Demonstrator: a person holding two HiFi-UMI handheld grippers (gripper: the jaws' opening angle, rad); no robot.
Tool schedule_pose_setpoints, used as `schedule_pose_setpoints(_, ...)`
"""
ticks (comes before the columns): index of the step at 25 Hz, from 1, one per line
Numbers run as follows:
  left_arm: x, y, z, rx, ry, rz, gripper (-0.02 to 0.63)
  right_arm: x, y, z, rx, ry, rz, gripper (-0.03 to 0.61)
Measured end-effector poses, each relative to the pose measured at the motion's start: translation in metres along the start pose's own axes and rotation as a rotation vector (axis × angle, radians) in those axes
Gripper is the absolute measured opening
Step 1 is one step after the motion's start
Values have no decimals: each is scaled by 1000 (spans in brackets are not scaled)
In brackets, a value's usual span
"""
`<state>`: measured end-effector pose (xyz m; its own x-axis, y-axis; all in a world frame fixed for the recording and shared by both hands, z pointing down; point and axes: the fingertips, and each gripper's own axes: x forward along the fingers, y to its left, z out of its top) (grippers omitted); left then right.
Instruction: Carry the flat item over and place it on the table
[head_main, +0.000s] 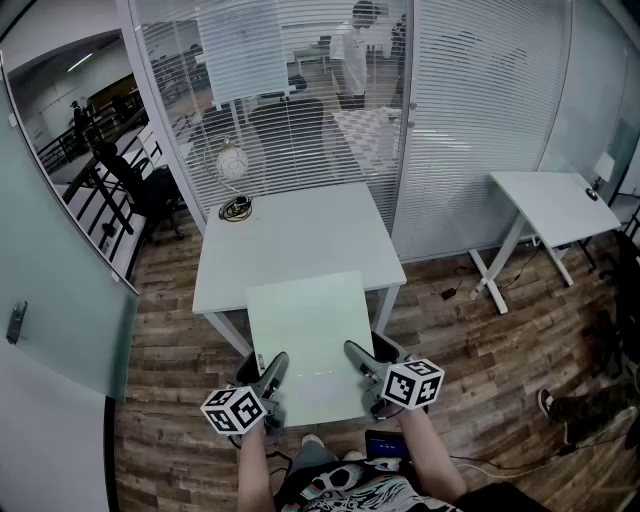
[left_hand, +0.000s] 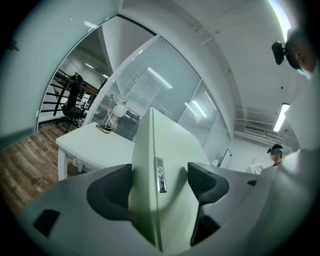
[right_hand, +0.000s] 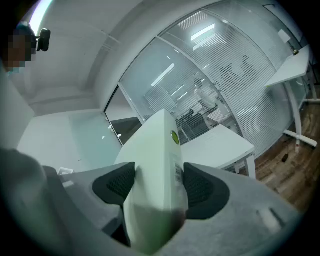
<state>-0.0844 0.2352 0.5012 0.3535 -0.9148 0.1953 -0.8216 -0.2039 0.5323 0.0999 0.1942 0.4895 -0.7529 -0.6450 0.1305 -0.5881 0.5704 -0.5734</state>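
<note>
Flat box (head_main: 305, 335), pale green, held up in front of the white desk (head_main: 290, 230). Its far edge hides part of the desk's front edge. Left claw (head_main: 270, 372) and right claw (head_main: 358, 358) each clamp one near side, spread wide. The box's underside is hidden, and the small label print is unreadable.

This is an office. Glass partition walls (head_main: 300, 100) hung with slatted blinds (head_main: 480, 120) divide it into rooms, and a white table (head_main: 290, 240) stands against one (a desk fan (head_main: 232, 162) at its far corner). A second table (head_main: 560, 200) stands to the right. A black swivel chair (head_main: 140, 190) sits beyond the glass. The floor (head_main: 180, 360) is wood-look plank, and strip lights (left_hand: 280, 117) run along the ceiling.
</note>
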Motion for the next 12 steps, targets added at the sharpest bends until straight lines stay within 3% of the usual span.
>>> schedule_pose_setpoints(12, -4, -10, 12, 11, -4, -1, 341, -5, 8, 11, 0, -15, 21, 290)
